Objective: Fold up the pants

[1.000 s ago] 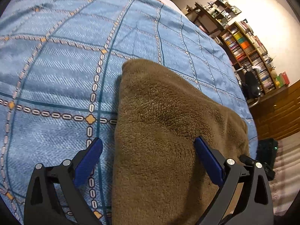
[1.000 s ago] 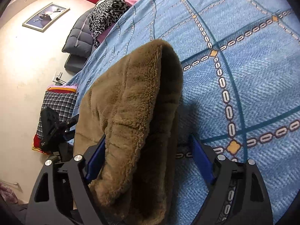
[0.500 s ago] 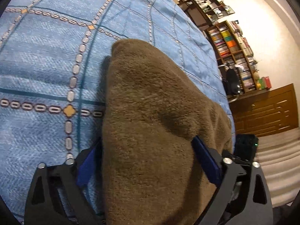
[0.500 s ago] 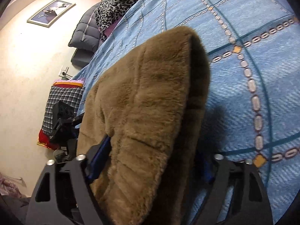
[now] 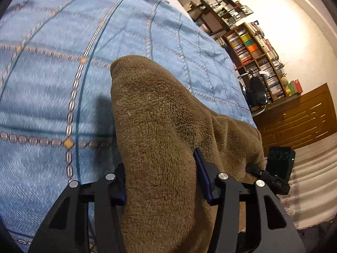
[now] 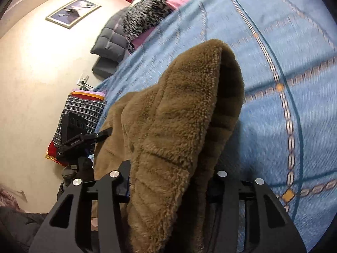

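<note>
Left wrist view: my left tool (image 5: 161,181) is pinching a thick fold of the brown fleece pants (image 5: 160,130), its blue pads (image 5: 202,179) pressed into the pile from both sides. The pants run from between the fingers toward 12 o'clock, ending in a rounded folded edge over the blue patterned bedspread (image 5: 52,88). Toward 3 o'clock the fabric sags across to my other tool, whose black body (image 5: 280,164) shows at the bed's edge. At 2 o'clock a bookshelf (image 5: 252,57) stands against the wall, with a black chair (image 5: 257,92) and a wooden cabinet (image 5: 299,116) below it.

Seen from the right wrist, my right tool (image 6: 168,185) is likewise pinching the pants (image 6: 181,113); the bunched fleece fills the gap between its fingers and hides most of the pads. The cloth rises toward 12 o'clock into a doubled-over edge, held just above the bedspread (image 6: 284,52). At 9 o'clock the left tool (image 6: 73,135) grips the far side of the same fold. Beyond it a plaid bundle (image 6: 84,109) sits at the wall, dark cushions (image 6: 111,42) and a leopard-print cloth (image 6: 147,14) lie toward 11 o'clock, and a framed picture (image 6: 73,12) hangs on the wall.
</note>
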The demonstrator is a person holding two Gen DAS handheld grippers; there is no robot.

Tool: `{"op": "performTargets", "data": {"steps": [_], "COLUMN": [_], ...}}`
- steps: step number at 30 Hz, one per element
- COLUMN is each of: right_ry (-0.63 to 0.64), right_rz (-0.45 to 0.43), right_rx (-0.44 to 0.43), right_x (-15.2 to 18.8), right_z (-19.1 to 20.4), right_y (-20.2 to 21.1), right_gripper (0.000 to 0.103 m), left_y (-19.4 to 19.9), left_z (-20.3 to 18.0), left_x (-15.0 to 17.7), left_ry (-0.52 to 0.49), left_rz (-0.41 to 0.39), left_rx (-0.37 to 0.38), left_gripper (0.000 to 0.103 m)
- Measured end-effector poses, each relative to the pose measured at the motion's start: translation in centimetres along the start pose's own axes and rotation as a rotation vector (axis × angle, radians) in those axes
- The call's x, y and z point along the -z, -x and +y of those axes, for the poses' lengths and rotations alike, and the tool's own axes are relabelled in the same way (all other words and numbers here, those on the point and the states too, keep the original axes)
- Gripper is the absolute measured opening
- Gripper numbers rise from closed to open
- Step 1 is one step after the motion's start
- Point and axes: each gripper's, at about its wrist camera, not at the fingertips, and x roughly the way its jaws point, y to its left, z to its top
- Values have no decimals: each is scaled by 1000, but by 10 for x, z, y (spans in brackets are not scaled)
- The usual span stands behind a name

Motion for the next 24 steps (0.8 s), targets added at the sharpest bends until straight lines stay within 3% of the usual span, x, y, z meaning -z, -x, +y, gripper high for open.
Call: {"op": "performTargets", "data": {"steps": [11,24], "right_ry": [63,57], "right_rz": [-110,-157], "right_rx": [41,96], "right_x": [-74,-168], "right_z": [-5,-55], "right_y": [15,0], "right_gripper": [48,48], "left_y": [-22,-86], "left_z": [-28,-39], "left_x": [-74,-167], "left_ry": [-56,-70], "left_rz": [-77,-88], "left_rx": [7,-10], "left_gripper": [50,50]}}
